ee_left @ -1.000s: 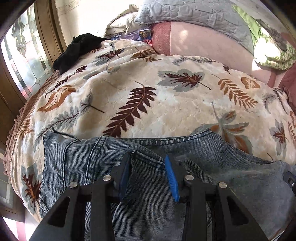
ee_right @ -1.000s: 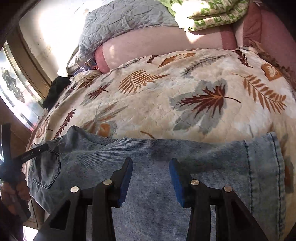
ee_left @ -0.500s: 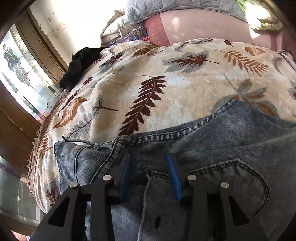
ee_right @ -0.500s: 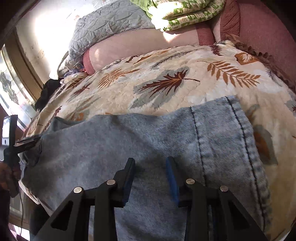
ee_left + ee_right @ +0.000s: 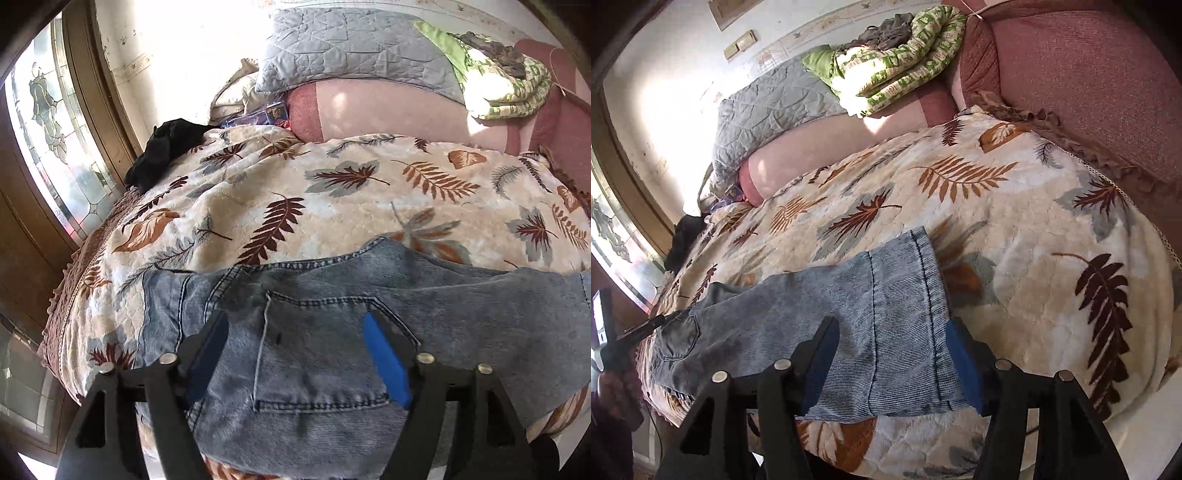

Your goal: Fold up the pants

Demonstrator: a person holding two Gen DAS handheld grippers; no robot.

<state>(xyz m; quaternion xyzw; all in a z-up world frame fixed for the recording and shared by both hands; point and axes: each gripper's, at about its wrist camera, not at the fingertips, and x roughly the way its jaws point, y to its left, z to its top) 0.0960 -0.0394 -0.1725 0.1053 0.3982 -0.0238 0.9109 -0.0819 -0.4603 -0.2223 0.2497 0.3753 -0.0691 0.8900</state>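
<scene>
Letting go is what you have just done: both grippers have just been opening. Your left gripper (image 5: 299, 350) is spread over the back pocket (image 5: 325, 354), the right gripper (image 5: 890, 362) is spread over the leg cuff (image 5: 905, 314), and neither pinches cloth. The jeans (image 5: 443, 314) lie flat on the leafy blanket (image 5: 332, 206) right under your tools, so this fold looks set down and the next one can start.

No text, label, brand or number can be read anywhere. The small printed packet (image 5: 276, 110) at twelve o'clock behind the leaf-patterned cream blanket (image 5: 332, 206) is too blurred to read.
</scene>
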